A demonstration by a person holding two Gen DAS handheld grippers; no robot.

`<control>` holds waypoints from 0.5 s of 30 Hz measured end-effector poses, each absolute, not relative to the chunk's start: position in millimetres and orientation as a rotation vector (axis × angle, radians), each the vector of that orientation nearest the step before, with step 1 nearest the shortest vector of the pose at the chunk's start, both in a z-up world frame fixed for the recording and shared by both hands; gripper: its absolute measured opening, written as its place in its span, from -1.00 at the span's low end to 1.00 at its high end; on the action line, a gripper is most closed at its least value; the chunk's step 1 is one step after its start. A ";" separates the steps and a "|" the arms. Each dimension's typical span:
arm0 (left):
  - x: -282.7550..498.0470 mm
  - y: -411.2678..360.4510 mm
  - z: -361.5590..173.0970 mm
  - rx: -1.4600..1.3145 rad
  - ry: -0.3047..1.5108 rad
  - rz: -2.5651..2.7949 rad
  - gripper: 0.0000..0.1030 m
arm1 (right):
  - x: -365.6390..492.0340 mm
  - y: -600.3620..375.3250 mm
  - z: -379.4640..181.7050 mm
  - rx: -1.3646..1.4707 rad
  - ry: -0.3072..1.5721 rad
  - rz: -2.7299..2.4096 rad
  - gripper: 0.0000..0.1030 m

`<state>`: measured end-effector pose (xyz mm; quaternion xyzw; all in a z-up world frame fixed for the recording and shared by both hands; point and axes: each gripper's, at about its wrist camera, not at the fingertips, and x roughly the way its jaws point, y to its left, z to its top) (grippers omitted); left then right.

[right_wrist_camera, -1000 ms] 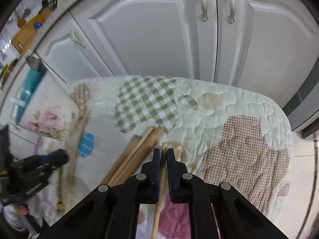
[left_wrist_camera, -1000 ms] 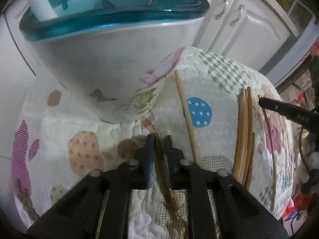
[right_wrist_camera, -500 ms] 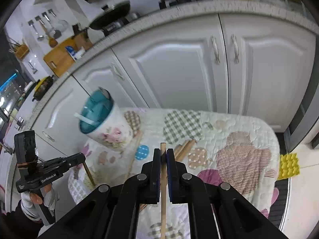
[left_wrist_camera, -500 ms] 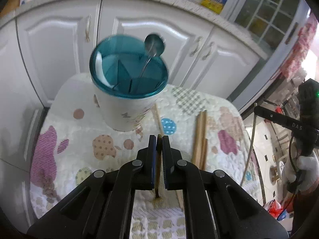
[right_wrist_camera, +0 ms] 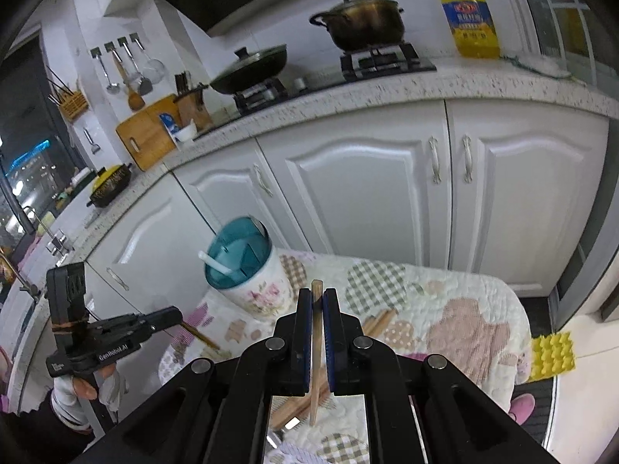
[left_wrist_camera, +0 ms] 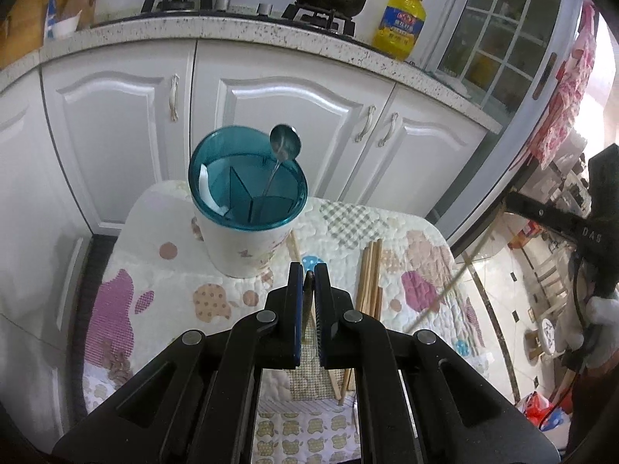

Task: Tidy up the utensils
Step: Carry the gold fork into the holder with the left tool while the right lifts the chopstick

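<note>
The white flowered holder with a teal rim (left_wrist_camera: 247, 232) (right_wrist_camera: 251, 270) stands on the quilted table and has a metal spoon (left_wrist_camera: 285, 147) and a white handle (right_wrist_camera: 214, 263) in it. My left gripper (left_wrist_camera: 308, 270) is shut on a dark chopstick (left_wrist_camera: 308, 301) and hangs above the table, in front of the holder. High over the table's near side, my right gripper (right_wrist_camera: 317, 294) is shut on a pale wooden chopstick (right_wrist_camera: 316, 332). Several wooden chopsticks (left_wrist_camera: 369, 270) (right_wrist_camera: 381, 319) lie on the cloth right of the holder. One more chopstick (left_wrist_camera: 294, 245) lies beside the holder.
A patchwork quilt (left_wrist_camera: 154, 270) covers the small table. White cabinet doors (left_wrist_camera: 290, 116) stand close behind it, under a counter with a wok (right_wrist_camera: 251, 67), a pot (right_wrist_camera: 363, 19) and an oil bottle (left_wrist_camera: 400, 23). A yellow mat (right_wrist_camera: 551, 355) lies on the floor at the right.
Both grippers have risen from just above the cloth to well above the table, each carrying its chopstick. The holder now looks small and is seen from above.
</note>
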<state>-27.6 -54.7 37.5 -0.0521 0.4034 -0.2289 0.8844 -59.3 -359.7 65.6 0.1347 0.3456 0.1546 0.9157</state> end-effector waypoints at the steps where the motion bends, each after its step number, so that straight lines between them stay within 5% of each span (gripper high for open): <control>1: -28.1 -53.9 39.6 -0.108 0.837 -0.475 -0.92 | -58.3 -356.8 70.5 0.275 0.701 0.325 -0.90; 15: -30.3 -35.5 69.3 -0.124 0.785 -0.461 -0.92 | -42.3 -316.7 121.1 0.232 0.607 0.400 -0.90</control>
